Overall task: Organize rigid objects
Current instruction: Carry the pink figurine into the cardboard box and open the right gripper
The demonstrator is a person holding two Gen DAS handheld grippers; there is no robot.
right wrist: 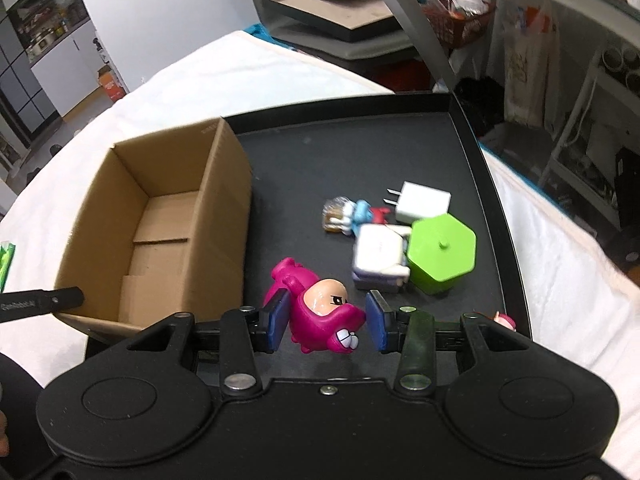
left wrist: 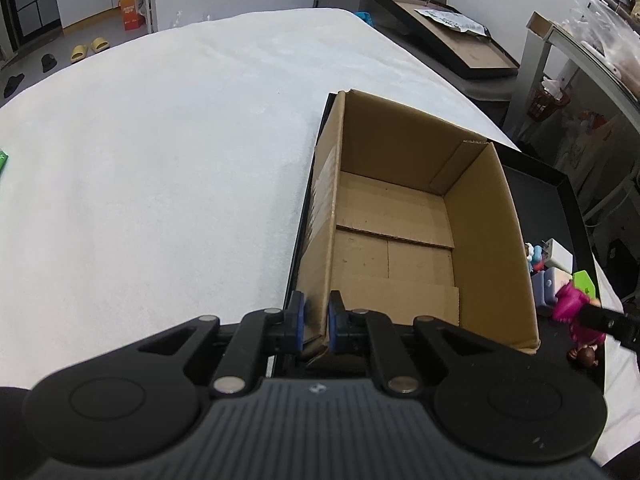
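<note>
The left gripper (left wrist: 317, 320) pinches the near left wall of the box (left wrist: 404, 240), one blue pad outside and one inside, closed tight on the cardboard. The box stands open-topped and holds nothing, with its bottom flaps showing. It sits on the left part of a black tray (right wrist: 360, 152), and the tray lies on a white-covered worktop (left wrist: 160, 160).

The right gripper (right wrist: 326, 322) is spread wide around a pink toy (right wrist: 320, 312), a figure with a pale face and white teeth. The left pad looks to be against the toy's side; the right pad stands just beside its snout, and I cannot tell whether it touches. The toy lies on the tray just right of the box's near corner.

Farther right of the box, on the tray, a small cluster lies close together: a white case (right wrist: 380, 260), touching a green hexagonal pot (right wrist: 442, 256) with its lid on, a white charger (right wrist: 422, 202) with its prongs pointing toward the box, and a little blue figure (right wrist: 360, 214) beside a small wrapped thing (right wrist: 334, 214). Another small pink thing (right wrist: 505, 321) peeks out at the tray's near right edge, mostly hidden behind the gripper.
</note>
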